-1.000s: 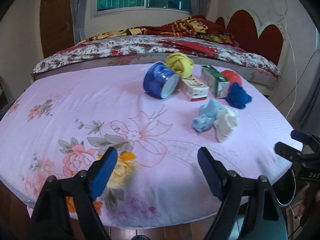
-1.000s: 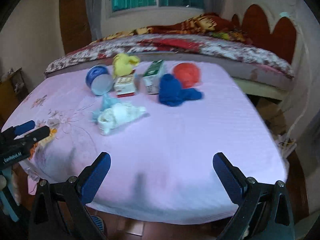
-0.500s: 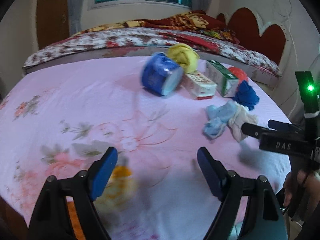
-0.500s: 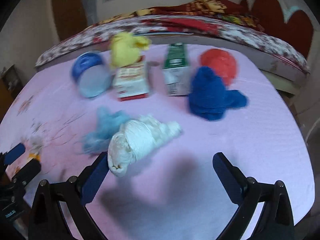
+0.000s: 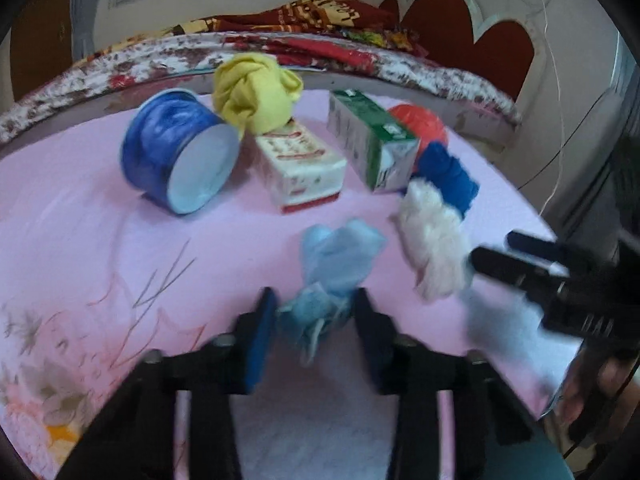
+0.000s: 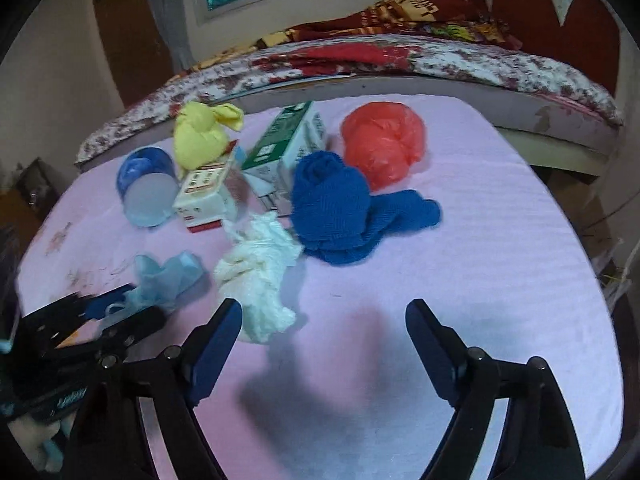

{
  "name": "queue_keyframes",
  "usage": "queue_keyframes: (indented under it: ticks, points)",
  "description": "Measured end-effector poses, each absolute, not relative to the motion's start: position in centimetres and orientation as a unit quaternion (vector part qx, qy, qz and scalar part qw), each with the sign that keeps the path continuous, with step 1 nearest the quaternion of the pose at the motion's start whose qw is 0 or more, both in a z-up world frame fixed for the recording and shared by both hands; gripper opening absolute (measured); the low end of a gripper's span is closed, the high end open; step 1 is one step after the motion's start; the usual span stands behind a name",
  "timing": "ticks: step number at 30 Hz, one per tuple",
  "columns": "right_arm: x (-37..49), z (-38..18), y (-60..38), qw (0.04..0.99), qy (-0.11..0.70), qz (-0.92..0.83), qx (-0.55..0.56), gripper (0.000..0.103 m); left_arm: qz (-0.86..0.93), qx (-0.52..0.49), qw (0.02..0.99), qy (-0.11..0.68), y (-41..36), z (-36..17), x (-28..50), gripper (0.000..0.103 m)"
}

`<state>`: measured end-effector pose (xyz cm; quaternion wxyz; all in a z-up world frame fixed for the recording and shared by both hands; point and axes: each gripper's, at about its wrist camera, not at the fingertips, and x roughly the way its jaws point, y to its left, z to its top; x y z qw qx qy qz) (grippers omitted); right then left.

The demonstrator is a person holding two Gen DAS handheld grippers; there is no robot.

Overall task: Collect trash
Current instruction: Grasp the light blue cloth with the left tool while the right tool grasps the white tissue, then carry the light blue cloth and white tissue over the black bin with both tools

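Observation:
A crumpled light blue wad [image 5: 336,264] lies on the pink mattress [image 5: 100,240]. My left gripper [image 5: 314,316] has closed around its near end, pads touching it. It also shows in the right wrist view [image 6: 168,276]. A crumpled white wad [image 6: 260,276] lies just ahead of my right gripper [image 6: 324,316], which is open and empty; its left finger [image 6: 218,344] is beside the wad. The white wad also shows in the left wrist view [image 5: 432,240].
Behind lie a blue cup on its side [image 5: 176,156], a yellow wad [image 5: 252,92], a red-white carton [image 5: 300,164], a green carton [image 5: 372,136], a dark blue cloth [image 6: 340,204] and an orange-red bag [image 6: 384,144]. A bed [image 6: 400,60] stands beyond.
Both grippers moved forward toward the trash. My left gripper narrowed from wide open onto the light blue wad. My right gripper came up beside the white wad.

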<state>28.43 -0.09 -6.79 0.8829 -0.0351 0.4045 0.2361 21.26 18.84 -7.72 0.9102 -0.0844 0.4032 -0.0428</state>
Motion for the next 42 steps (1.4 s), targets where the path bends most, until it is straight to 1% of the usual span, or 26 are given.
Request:
queue_keyframes:
  ticks: [2,4,5,6,7,8,9,10,11,12,14,23,32,38,42]
  points:
    - [28.5,-6.7,0.7,0.881,0.401,0.247,-0.036,0.084,-0.041,-0.097,0.911,0.399,19.2,-7.6,21.6,0.027]
    - [28.8,-6.9,1.5,0.878,0.406,0.25,-0.037,0.082,-0.029,-0.097,0.913,0.395,19.7,-7.4,21.4,0.026]
    - [29.1,-7.2,2.2,0.875,0.413,0.251,-0.039,0.078,-0.026,-0.098,0.914,0.393,19.7,-7.5,21.3,0.026]
    - [29.4,-7.4,2.6,0.872,0.417,0.252,-0.041,0.071,-0.022,-0.097,0.914,0.393,19.7,-7.6,21.2,0.026]
    - [29.7,-7.7,3.2,0.868,0.423,0.257,-0.041,0.068,-0.018,-0.094,0.914,0.394,19.6,-7.6,21.0,0.026]
    - [29.9,-7.9,3.6,0.865,0.427,0.261,-0.04,0.062,-0.016,-0.093,0.914,0.394,19.5,-7.7,20.8,0.026]
    - [29.9,-8.0,4.0,0.862,0.429,0.266,-0.041,0.051,-0.015,-0.092,0.914,0.394,19.4,-7.7,20.6,0.026]
    - [29.7,-8.0,4.4,0.86,0.43,0.272,-0.043,0.045,-0.013,-0.09,0.915,0.394,19.2,-7.7,20.5,0.026]
    - [29.3,-8.0,4.6,0.859,0.429,0.275,-0.045,0.035,-0.014,-0.088,0.915,0.394,19.0,-7.6,20.3,0.025]
    - [29.0,-7.9,4.8,0.859,0.427,0.277,-0.048,0.03,-0.017,-0.088,0.914,0.395,18.9,-7.6,20.2,0.025]
    - [28.4,-7.6,4.8,0.859,0.423,0.281,-0.057,0.026,-0.015,-0.086,0.915,0.393,18.6,-7.4,19.9,0.025]
    - [23.7,-4.5,0.4,0.882,0.384,0.265,-0.074,0.025,-0.019,-0.065,0.925,0.374,16.3,-5.3,16.6,0.025]
    - [20.3,-2.6,-5.8,0.895,0.369,0.238,-0.074,0.025,-0.034,-0.054,0.93,0.361,13.2,-3.7,14.1,0.025]
    - [17.5,-1.2,-9.7,0.904,0.353,0.219,-0.096,0.025,-0.049,-0.039,0.934,0.352,10.4,-2.9,13.0,0.025]
    - [16.5,-0.2,-12.6,0.909,0.352,0.211,-0.077,0.025,-0.065,-0.029,0.935,0.348,8.3,-2.4,12.4,0.025]
